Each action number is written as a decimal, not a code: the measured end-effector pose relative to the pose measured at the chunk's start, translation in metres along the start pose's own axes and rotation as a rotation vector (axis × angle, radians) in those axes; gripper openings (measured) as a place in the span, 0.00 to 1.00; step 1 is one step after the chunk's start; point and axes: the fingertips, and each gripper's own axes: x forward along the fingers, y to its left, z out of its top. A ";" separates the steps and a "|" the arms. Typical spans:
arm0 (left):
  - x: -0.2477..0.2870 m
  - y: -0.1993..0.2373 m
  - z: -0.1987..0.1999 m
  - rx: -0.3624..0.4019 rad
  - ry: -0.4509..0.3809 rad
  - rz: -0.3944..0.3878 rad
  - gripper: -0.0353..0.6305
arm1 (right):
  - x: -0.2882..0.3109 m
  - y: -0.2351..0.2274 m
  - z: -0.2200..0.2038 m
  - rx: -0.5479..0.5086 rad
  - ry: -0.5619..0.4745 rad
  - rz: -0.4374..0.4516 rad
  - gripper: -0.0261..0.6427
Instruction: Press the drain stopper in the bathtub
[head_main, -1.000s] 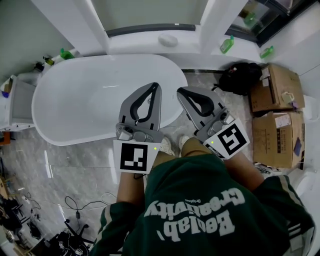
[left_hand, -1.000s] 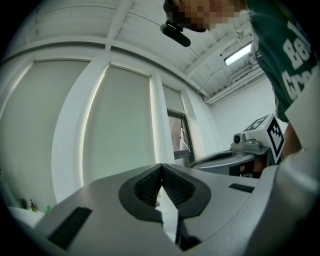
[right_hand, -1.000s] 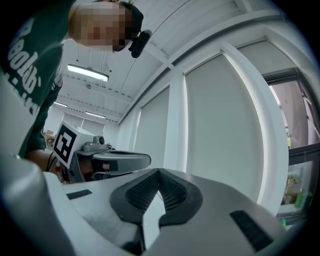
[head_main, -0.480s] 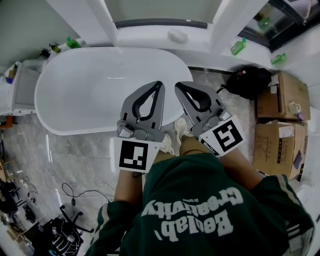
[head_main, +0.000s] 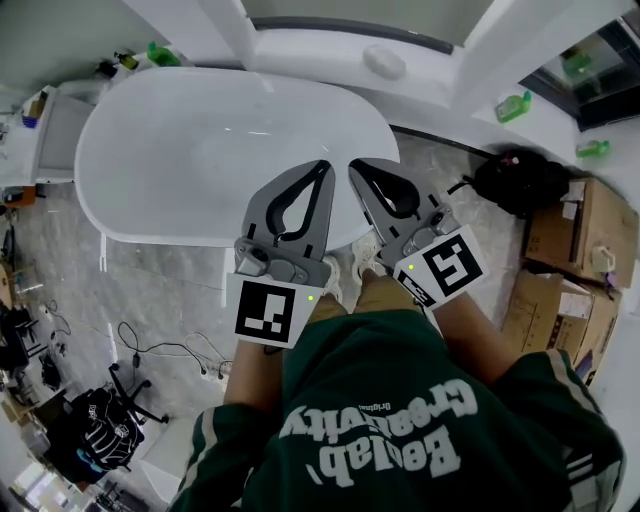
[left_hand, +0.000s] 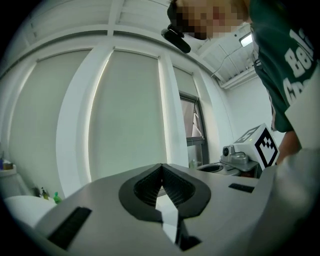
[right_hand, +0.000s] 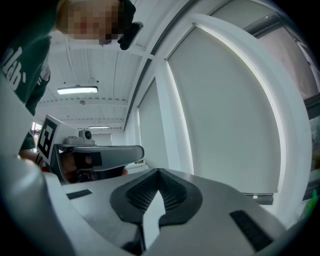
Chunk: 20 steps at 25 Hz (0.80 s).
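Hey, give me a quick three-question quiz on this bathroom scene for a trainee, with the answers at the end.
1. True or false: the left tongs grip a sponge.
2. In the head view, which of these lies on the floor to the right of the white oval bathtub? A. a soft black bag B. a red bucket C. a blue towel
3. Fill in the gap: the jaws of the right tongs are ____ (open or shut).

Key: 1. False; they are shut with nothing between them. 2. A. 3. shut.
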 end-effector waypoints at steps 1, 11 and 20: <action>0.005 0.001 -0.004 -0.009 0.007 0.018 0.06 | 0.002 -0.005 -0.005 0.007 0.006 0.010 0.06; 0.030 0.020 -0.068 -0.001 0.095 0.080 0.06 | 0.028 -0.039 -0.074 0.065 0.073 0.009 0.06; 0.031 0.062 -0.152 0.017 0.119 0.067 0.06 | 0.067 -0.046 -0.167 0.092 0.160 0.000 0.06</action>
